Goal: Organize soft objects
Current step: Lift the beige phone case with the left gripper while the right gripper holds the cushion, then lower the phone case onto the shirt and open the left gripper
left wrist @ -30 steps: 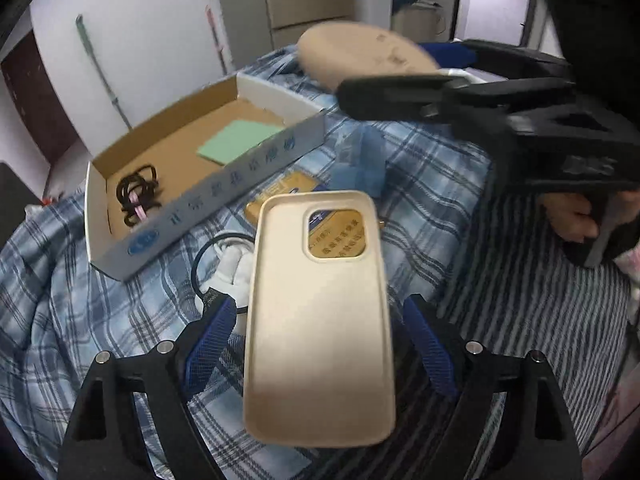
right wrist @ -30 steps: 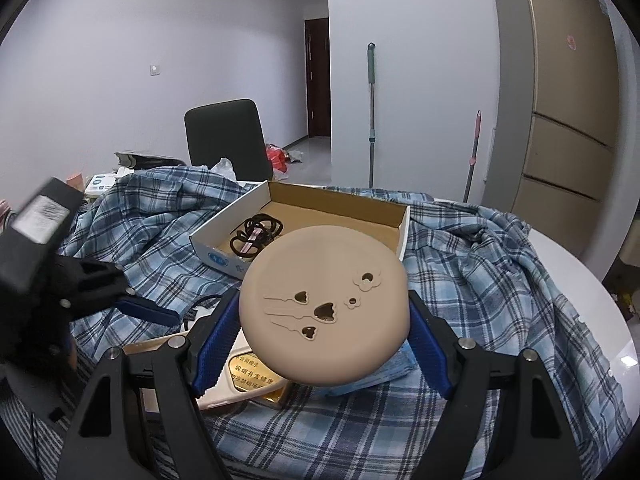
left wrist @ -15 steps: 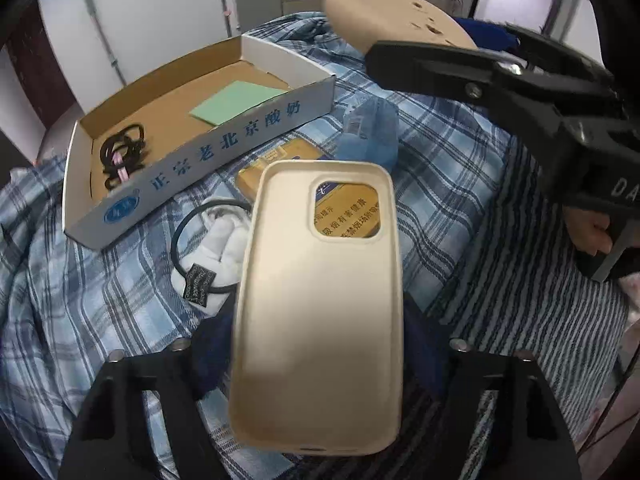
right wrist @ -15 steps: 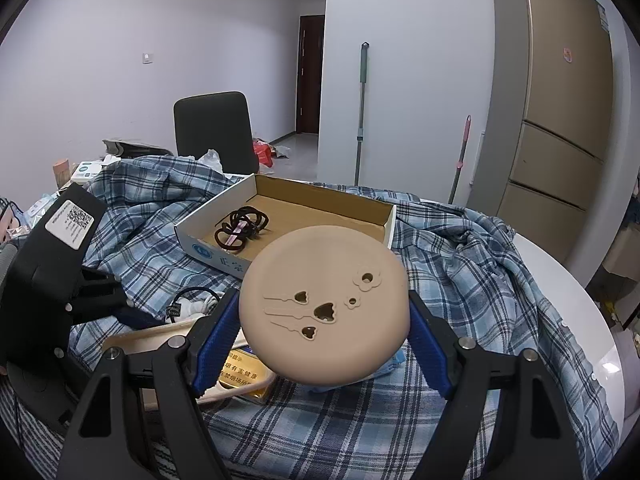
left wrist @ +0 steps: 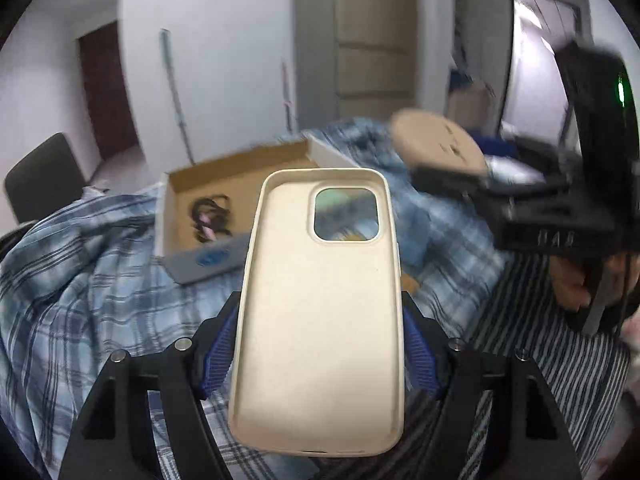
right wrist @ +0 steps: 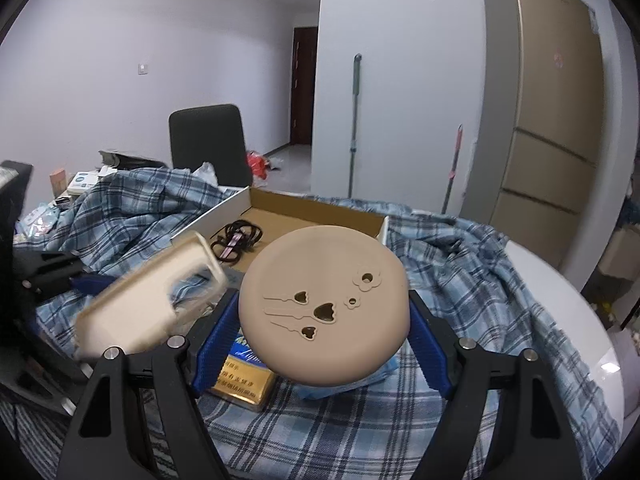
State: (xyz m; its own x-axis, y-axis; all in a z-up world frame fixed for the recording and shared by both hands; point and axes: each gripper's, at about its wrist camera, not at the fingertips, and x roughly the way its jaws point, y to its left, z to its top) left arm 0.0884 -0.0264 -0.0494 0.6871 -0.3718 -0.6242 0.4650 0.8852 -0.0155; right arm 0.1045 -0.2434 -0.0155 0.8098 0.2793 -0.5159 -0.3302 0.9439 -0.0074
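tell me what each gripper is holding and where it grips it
The left gripper holds the cream phone case by its long side edges, near the lower half. The right gripper holds the round tan pad by opposite rim edges.

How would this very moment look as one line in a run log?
left gripper: holds beige silicone phone case | right gripper: holds round tan silicone pad | cardboard box: hair ties inside
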